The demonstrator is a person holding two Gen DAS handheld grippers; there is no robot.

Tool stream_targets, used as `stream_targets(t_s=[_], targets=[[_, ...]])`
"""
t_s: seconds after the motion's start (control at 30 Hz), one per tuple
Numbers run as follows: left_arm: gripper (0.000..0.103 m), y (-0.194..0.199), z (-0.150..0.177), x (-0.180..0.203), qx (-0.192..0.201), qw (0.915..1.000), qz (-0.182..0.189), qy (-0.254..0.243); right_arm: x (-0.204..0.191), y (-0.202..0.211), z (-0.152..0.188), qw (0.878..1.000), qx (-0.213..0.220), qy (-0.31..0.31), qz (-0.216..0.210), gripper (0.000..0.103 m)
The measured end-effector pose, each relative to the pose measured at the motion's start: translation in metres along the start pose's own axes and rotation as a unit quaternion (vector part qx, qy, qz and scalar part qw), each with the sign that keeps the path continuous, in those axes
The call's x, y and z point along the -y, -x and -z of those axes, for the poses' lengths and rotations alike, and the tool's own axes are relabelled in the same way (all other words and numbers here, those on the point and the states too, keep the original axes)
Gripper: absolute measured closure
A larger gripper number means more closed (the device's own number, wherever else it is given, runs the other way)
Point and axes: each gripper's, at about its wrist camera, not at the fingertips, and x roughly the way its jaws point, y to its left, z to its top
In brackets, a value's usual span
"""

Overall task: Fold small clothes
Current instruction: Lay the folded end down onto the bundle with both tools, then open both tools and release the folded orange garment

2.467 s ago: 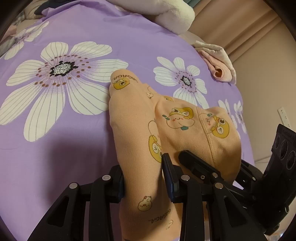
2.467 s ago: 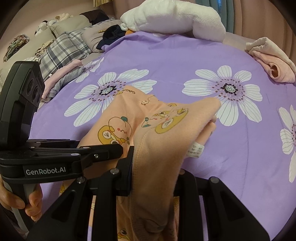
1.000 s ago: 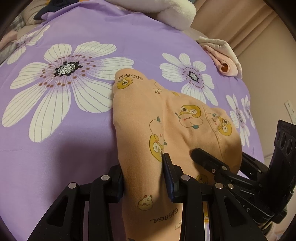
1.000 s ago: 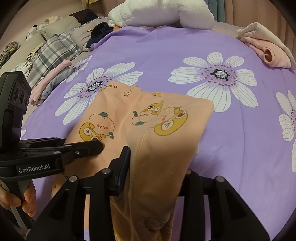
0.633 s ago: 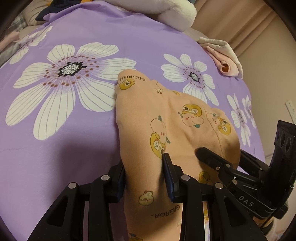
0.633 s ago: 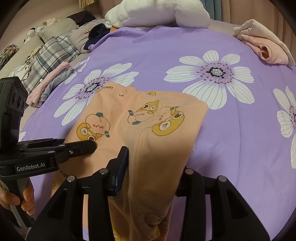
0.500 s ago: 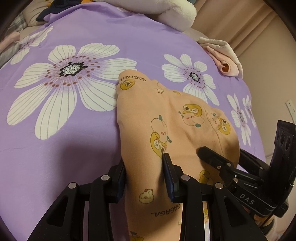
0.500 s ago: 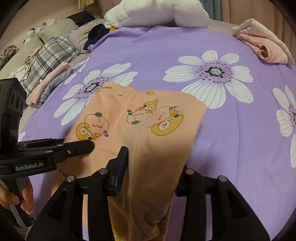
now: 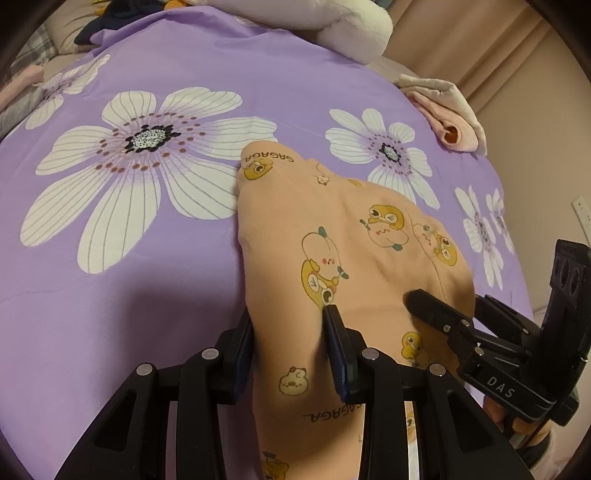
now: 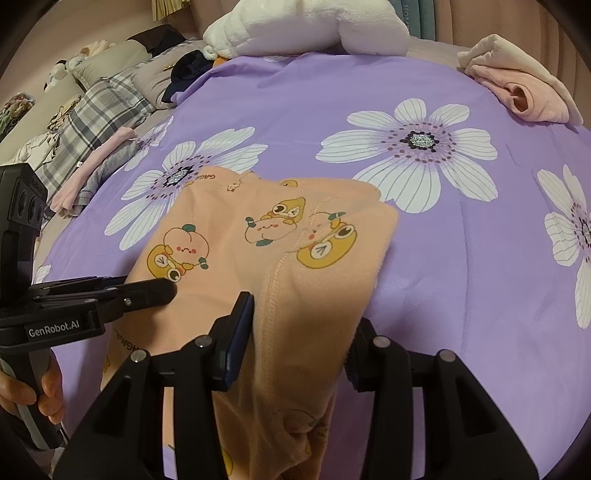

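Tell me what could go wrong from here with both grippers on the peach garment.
1. The right gripper has just been opening with the peach garment between its jaws; the folded layer may spring back.
2. The left gripper grips a bunched edge, so pulling could drag the fold askew on the purple sheet.

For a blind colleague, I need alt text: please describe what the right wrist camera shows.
An orange garment with cartoon prints lies folded on a purple floral bedsheet, its near edge between the jaws of the right gripper, which have just been opening. The left gripper rests on the cloth from the left side. A pink folded garment and a white plush pillow lie farther back.
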Motion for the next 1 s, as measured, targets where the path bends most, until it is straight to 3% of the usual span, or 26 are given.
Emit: stream_targets(t_s=[0.63, 0.77, 0.9, 1.0], targets=[[0.069, 0.014, 0.012, -0.005, 0.008, 0.9998, -0.018, -0.002, 0.018, 0.013, 0.006, 1.000, 0.011, -0.019, 0.021, 0.051], [0.069, 0.020, 0.015, -0.004, 0.012, 0.9995, -0.030, -0.006, 0.029, 0.019, 0.008, 0.999, 0.015, -0.034, 0.037, 0.040], [0.062, 0.028, 0.020, -0.001, 0.017, 0.9981, -0.055, -0.022, 0.037, 0.026, 0.008, 0.998, 0.020, -0.041, 0.046, 0.035], [0.061, 0.035, 0.023, 0.003, 0.022, 0.9966, -0.071, -0.036, 0.039, 0.032, 0.008, 0.997, 0.027, -0.041, 0.056, 0.033]])
